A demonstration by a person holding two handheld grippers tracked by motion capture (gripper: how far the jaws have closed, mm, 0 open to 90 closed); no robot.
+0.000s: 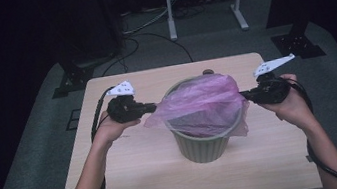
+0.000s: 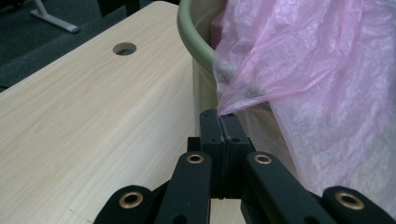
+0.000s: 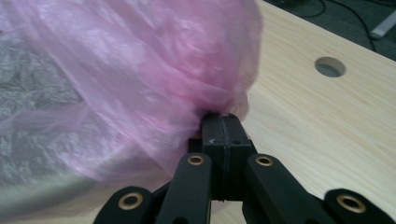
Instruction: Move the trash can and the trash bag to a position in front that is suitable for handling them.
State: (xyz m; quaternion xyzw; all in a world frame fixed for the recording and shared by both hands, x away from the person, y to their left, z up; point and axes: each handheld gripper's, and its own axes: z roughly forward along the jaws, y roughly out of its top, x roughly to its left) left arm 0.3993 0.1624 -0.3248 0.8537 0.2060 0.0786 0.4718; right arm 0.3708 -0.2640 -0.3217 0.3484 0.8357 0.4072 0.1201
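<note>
Pink bag (image 1: 203, 102) — both hand-held grippers clamped on edges.

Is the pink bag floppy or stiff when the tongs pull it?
Probably floppy: the bag crinkles and sags over the bin. It looks thin and see-through, so likely very light and perhaps easy to tear where the left tongs and right tongs pinch it.

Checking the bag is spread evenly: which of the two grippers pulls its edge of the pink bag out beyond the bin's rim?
The left gripper: its pinched pink bag edge stretches clear of the bin, while the right gripper grips near the rim.
</note>
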